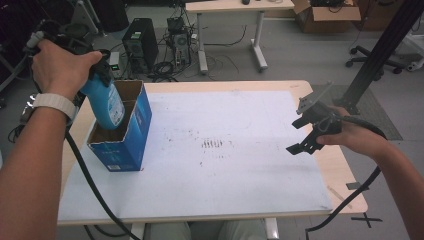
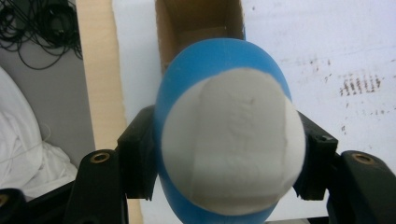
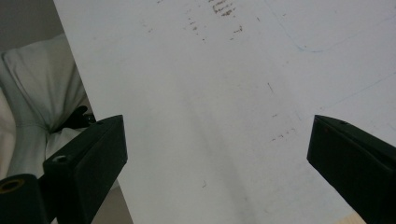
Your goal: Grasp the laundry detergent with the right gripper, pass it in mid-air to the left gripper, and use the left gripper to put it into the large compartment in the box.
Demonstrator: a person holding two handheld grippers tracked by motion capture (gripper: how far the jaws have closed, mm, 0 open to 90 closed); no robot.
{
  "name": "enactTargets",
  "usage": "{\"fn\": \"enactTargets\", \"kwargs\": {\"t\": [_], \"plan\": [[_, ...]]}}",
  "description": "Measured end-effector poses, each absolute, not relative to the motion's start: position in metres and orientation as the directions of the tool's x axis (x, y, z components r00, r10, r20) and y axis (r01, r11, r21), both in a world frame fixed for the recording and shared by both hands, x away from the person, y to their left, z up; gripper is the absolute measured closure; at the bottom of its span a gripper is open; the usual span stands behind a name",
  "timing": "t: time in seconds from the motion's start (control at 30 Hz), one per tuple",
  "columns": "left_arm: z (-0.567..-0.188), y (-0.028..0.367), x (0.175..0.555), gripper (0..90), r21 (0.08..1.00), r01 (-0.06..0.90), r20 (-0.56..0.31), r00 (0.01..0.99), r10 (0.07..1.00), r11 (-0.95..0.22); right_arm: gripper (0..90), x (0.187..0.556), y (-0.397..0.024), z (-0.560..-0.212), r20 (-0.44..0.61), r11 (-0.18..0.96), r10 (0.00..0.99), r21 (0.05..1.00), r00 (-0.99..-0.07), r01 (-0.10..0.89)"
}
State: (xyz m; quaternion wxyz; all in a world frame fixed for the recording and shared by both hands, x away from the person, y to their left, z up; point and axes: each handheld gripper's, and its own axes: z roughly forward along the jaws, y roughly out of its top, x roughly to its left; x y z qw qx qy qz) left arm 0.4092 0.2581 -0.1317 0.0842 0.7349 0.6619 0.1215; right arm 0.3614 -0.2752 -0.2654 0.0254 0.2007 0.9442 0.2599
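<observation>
High view shows the wooden tabletop under a white sheet, and on it at the left the open blue cardboard box. Left hand-held gripper pinches the blue plastic bottle with a white end, its lower end inside the box; best kept upright and clear of the walls. Right hand-held gripper hangs spread, empty. The box floor is hidden.

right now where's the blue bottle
In the high view the blue bottle is at the table's left side, clamped in the left gripper and tilted with its lower end inside the open blue box.
</observation>
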Motion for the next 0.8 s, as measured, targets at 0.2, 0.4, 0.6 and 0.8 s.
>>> {"fn": "enactTargets", "kwargs": {"t": [0.2, 0.4, 0.6, 0.8], "plan": [[-0.154, 0.262, 0.413, 37.7, 0.274, 0.956, 0.072, 0.092, 0.993, -0.109, 5.0, 0.360, -0.280, -0.267, 0.060, 0.780, 0.402, 0.500, -0.914, 0.376], [-0.171, 0.265, 0.415, 37.7, 0.270, 0.956, 0.088, 0.094, 0.992, -0.115, 5.0, 0.360, -0.280, -0.268, 0.063, 0.778, 0.408, 0.499, -0.911, 0.382], [-0.191, 0.268, 0.416, 37.7, 0.273, 0.955, 0.080, 0.100, 0.992, -0.119, 5.0, 0.361, -0.279, -0.269, 0.067, 0.777, 0.409, 0.497, -0.910, 0.386], [-0.207, 0.269, 0.416, 37.7, 0.269, 0.955, 0.073, 0.107, 0.992, -0.123, 5.0, 0.361, -0.279, -0.273, 0.072, 0.777, 0.411, 0.494, -0.909, 0.390]]}}
